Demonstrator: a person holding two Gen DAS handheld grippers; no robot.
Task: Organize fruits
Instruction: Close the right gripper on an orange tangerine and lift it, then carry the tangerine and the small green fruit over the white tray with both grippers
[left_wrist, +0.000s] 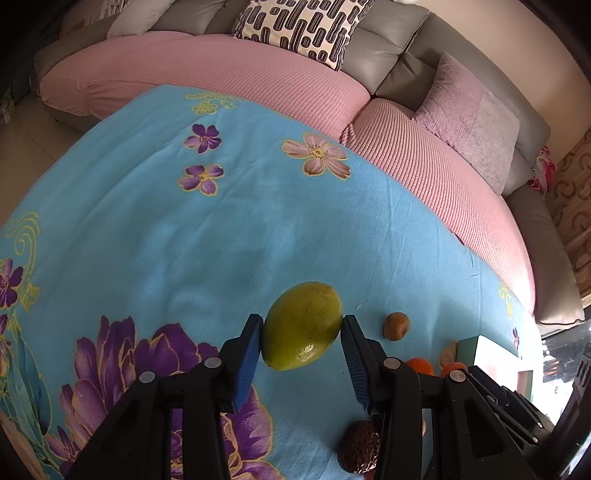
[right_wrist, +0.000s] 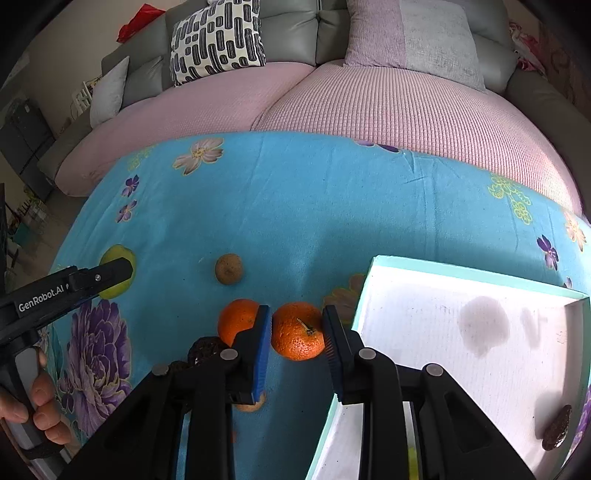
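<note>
Item one, far left: your left gripper is bracketing the green fruit, one blue pad at its 9 o'clock and one at its 3 o'clock. Both pads are sitting right at the skin; firm clamping cannot be told, though the fruit appears to be seated between them, presumably for carrying toward the box.

Item two: a small brown fruit is lying alone on the blue floral cloth, at 12 o'clock of the oranges, apparently awaiting its turn.

Item three: a dark wrinkled fruit is sitting at 8 o'clock of the left orange, partly hidden by your gripper.

Item four: your right gripper is straddling the right orange, jaws narrow, pads at either flank; full contact is unclear.

Item five, far right: the white box is standing just beside that orange, at its 3 o'clock, holding one dark fruit near its corner, so it is likely serving as the collecting place.
</note>
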